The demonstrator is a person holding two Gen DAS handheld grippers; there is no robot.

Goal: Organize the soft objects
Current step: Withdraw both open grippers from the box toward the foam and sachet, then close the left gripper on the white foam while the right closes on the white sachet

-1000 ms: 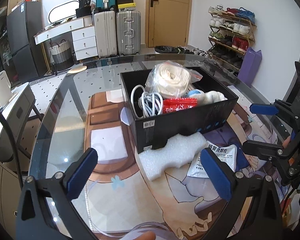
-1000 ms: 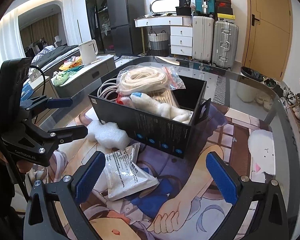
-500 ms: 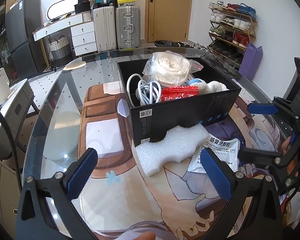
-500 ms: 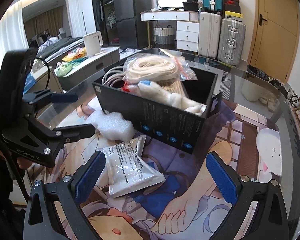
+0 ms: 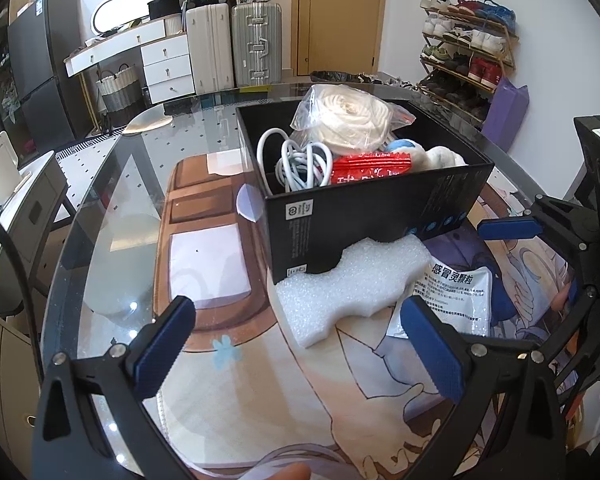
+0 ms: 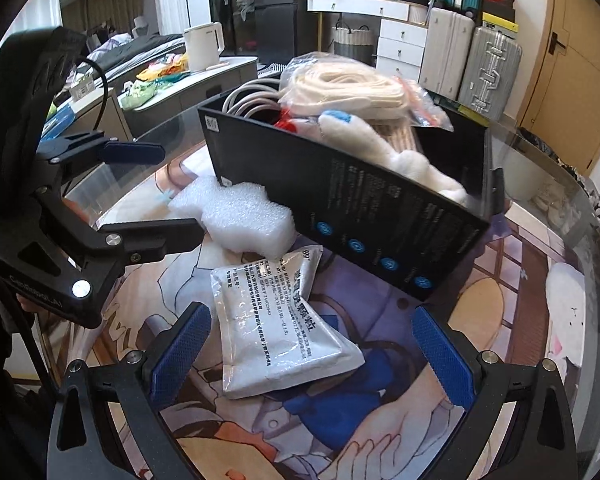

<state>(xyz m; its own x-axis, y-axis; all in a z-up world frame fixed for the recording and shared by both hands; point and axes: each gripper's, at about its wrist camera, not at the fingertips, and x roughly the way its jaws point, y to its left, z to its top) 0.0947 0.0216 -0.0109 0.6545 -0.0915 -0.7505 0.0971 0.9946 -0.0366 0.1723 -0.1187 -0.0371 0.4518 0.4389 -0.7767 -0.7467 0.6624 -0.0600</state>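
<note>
Both wide-open claws, left claw (image 5: 300, 352) and right claw (image 6: 312, 356), have edged closer to the foam block (image 5: 352, 280).

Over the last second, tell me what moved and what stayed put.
Both grippers moved in closer: the left gripper toward the foam piece, the right gripper toward the white packet. Neither took hold of anything; both remain open. Foam, packet and the black box with its contents stayed where they were.

White sachet (image 5: 456, 300) by the foam: Chinese print, header reads "感冒灵颗粒"; small print below too fine to read. Red packet (image 5: 370, 168) in the black box (image 5: 360, 216): white chars, unreadable. Box side: a white QR-type label, text illegible.
</note>
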